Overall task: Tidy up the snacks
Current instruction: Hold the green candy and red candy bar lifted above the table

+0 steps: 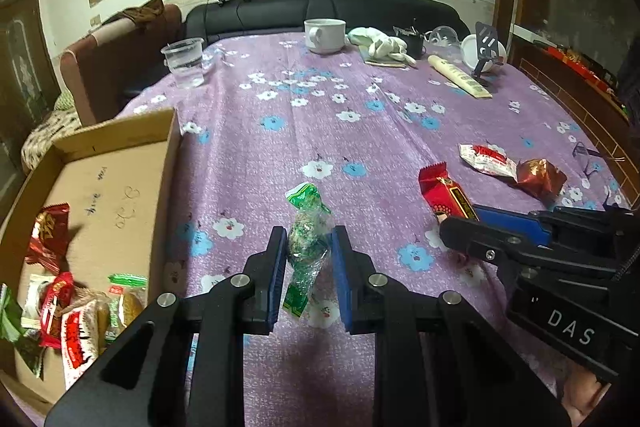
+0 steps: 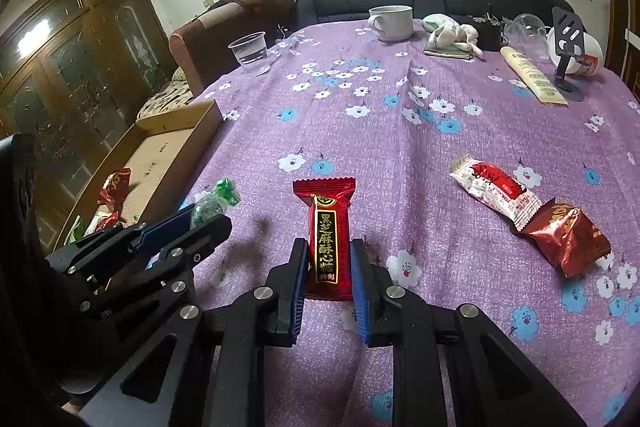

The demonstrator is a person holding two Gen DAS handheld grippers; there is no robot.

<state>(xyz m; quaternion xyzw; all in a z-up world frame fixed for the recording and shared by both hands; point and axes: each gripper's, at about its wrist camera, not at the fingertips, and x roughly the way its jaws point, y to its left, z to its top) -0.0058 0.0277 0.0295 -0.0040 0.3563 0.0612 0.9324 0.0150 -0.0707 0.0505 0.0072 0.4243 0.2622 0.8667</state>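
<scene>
The left claw (image 1: 308, 247) is closed on a green-wrapped candy (image 1: 307, 227), its blue pads pressing the clear middle of the wrapper, the green twisted ends sticking out above and below the grip. The right claw (image 2: 330, 259) is closed on a red candy bar (image 2: 328, 239) with gold lettering, gripped by its sides near the lower half, the crimped top edge pointing away from the camera. Both sit over a worktop (image 1: 280, 131) covered in a purple cloth with white and blue flowers. To the left, a cardboard box (image 1: 120, 163) lies open at the worktop's edge, with several wrapped snacks (image 1: 68, 303) piled in its near corner. On the cloth to the right lie a white-and-red snack packet (image 2: 494, 193) and, touching its end, a dark red foil packet (image 2: 566, 241). Farther back stand a clear plastic cup (image 1: 185, 61), a white mug (image 1: 325, 35), a crumpled white cloth (image 1: 378, 43) and a cream tube (image 1: 458, 75).
</scene>
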